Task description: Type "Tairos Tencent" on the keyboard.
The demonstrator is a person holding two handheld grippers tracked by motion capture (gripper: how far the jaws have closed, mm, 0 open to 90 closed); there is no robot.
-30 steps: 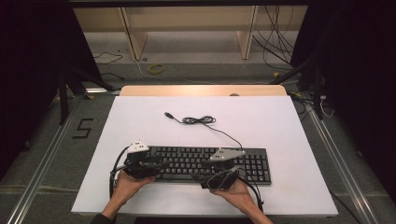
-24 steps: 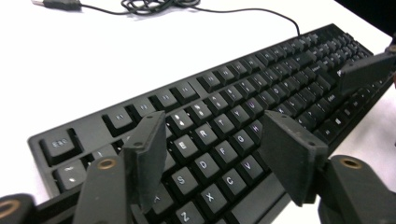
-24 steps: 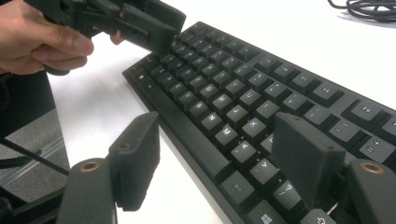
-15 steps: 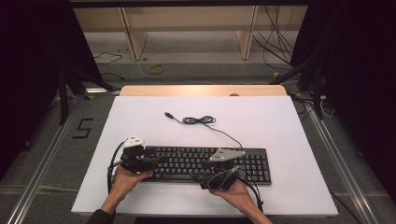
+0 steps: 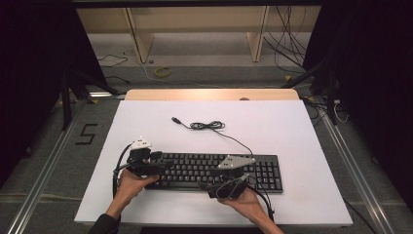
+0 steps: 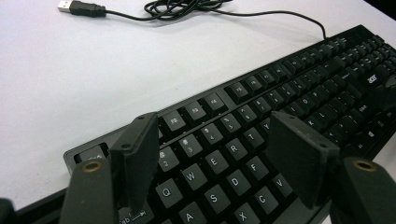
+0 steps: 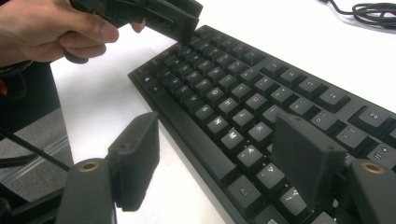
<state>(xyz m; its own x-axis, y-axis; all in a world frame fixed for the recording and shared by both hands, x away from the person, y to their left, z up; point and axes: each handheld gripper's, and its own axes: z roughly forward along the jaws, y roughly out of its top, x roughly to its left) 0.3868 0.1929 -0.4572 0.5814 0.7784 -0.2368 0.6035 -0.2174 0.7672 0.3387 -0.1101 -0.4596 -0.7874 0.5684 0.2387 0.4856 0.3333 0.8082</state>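
The keyboard (image 5: 214, 171) is lying flat on the white bench (image 5: 292, 126), towards the bench's near edge, its long side running parallel with that edge. Its cable (image 5: 229, 136) is trailing from the keyboard's far edge to a loose coil (image 5: 207, 126) beyond it, with the USB plug (image 5: 175, 119) lying free just past the coil.

The left tongs (image 6: 212, 158) are hovering over the keyboard's left end, above the Q-to-V keys; their jaws have just been opening and are now standing spread, with nothing pinched between them. The right tongs (image 7: 217, 154) are sitting at the keyboard's near edge, right of its middle, also spread, one jaw over the keys by the space bar and the other over bare bench in front of the keyboard; no pad appears to be pressing on anything. The left hand (image 7: 51, 28) is showing in the right gripper view, beyond the keyboard's left end.

Risks, as judged: if the tongs close on the keys rather than the keyboard's edge, pads could catch and lift a keycap. Lifting the keyboard by one end alone could let it pivot and slip. Any shift away from the coil could tauten the cable and drag the plug across the bench.
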